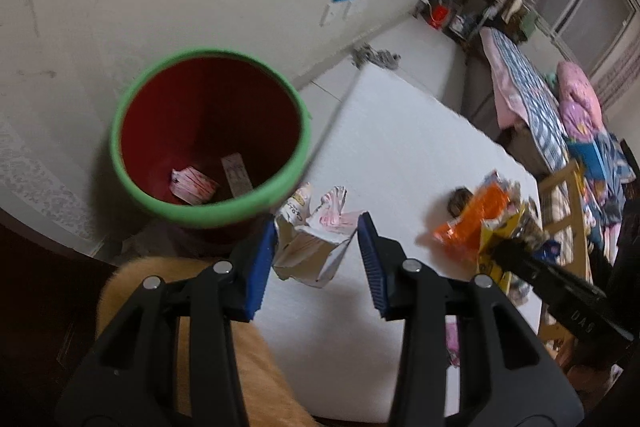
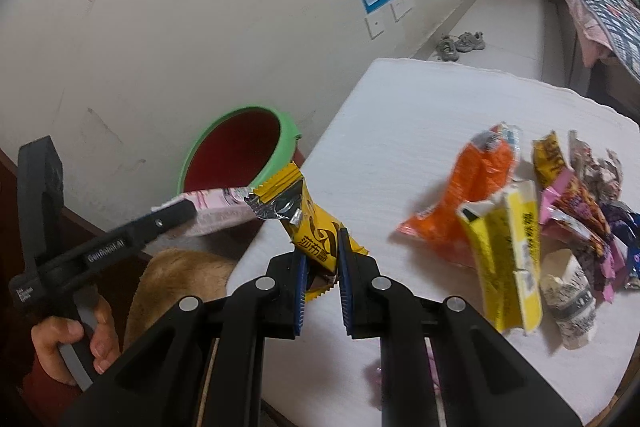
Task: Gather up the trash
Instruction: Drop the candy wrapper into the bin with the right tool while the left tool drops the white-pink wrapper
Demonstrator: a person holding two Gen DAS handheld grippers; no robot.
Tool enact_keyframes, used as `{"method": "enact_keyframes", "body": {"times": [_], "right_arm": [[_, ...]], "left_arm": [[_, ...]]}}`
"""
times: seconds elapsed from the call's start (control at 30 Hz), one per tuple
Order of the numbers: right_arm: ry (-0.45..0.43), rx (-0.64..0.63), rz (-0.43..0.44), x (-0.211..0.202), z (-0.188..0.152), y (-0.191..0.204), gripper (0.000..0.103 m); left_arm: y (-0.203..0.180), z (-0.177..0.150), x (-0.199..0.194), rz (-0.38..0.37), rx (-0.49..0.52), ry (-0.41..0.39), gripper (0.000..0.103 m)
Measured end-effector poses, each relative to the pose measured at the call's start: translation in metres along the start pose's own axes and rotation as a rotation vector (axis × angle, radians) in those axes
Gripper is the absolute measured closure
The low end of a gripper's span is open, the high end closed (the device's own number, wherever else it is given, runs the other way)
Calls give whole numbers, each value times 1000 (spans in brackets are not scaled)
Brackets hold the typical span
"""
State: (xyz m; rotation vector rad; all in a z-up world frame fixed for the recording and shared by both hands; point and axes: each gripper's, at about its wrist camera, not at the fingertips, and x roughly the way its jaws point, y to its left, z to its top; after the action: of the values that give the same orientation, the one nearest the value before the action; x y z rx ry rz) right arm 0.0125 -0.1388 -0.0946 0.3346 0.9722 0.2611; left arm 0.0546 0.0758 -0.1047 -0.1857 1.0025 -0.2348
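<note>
1. The red bin with a green rim point(image 1: 210, 143) stands on the floor against the wall, just beside the white table point(image 1: 400, 147); two flat scraps already lie at its bottom. It is the landmark here.
2. The pile of remaining wrappers point(image 2: 532, 223), with an orange bag and a yellow carton among them, lies on the table, well apart from the bin.
3. Step in hand, as I judge it: both hands carry a piece toward the bin. The next move calls for bringing each piece over the rim before letting go.
4. The left gripper point(image 1: 316, 247) is partly closed on a crumpled white-and-pink carton point(image 1: 312, 247), which hangs between the blue pads just beside the bin's rim.
5. The right gripper point(image 2: 323, 281) is clamped tight on a yellow snack wrapper point(image 2: 316, 227), held over the table edge near the bin.
</note>
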Motion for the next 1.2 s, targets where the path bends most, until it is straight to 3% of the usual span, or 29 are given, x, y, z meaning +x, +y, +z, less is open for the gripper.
{"method": "enact_keyframes", "body": {"times": [0.5,1.0,1.2], "right_arm": [[44,-75,77,50,38,53,89],[108,-70,129,111,82,83,89],[142,-144,112,134,93,103,89]], "left_arm": [[52,29,-11,81,-83,-78,63],[71,59,7,155,-59,-108,63],[72,66,18,178,-36,-94,63]]}}
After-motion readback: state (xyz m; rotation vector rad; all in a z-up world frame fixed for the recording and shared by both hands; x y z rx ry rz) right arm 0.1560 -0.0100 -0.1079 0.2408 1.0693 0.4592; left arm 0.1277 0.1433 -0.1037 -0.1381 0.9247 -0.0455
